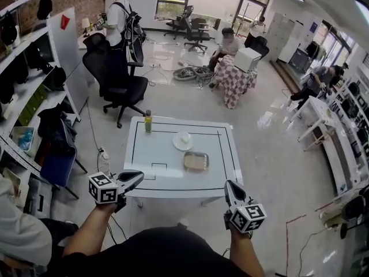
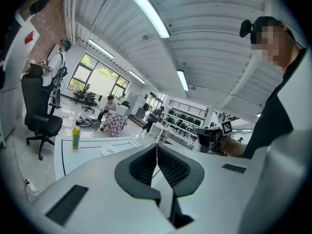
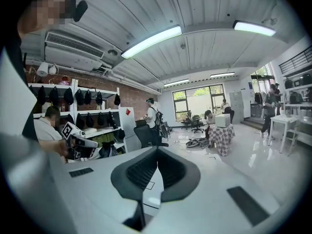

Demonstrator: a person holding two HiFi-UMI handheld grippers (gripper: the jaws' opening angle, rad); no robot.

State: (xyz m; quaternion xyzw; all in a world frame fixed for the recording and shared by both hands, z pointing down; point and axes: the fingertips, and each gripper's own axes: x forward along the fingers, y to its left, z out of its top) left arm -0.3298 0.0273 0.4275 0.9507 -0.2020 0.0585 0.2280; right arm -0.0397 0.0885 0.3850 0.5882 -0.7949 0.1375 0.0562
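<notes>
Both grippers hover over the near edge of a white table (image 1: 144, 154) marked with black lines. My left gripper (image 1: 137, 178) is shut, jaws pressed together with nothing between them; in its own view it (image 2: 157, 148) points across the table toward a yellow-green bottle (image 2: 76, 137). My right gripper (image 1: 229, 186) is shut and empty too, as its own view (image 3: 157, 151) shows. On the table stand the bottle (image 1: 148, 121) at the far left, a white plate (image 1: 183, 141) in the middle and a metal tray (image 1: 196, 161) nearer me. Neither gripper touches anything.
A black office chair (image 1: 112, 79) stands beyond the table's left, with a standing person (image 1: 118, 13) behind it. A seated person is at a checked-cloth table (image 1: 233, 79). Shelving (image 1: 23, 103) lines the left wall and white tables (image 1: 323, 126) the right.
</notes>
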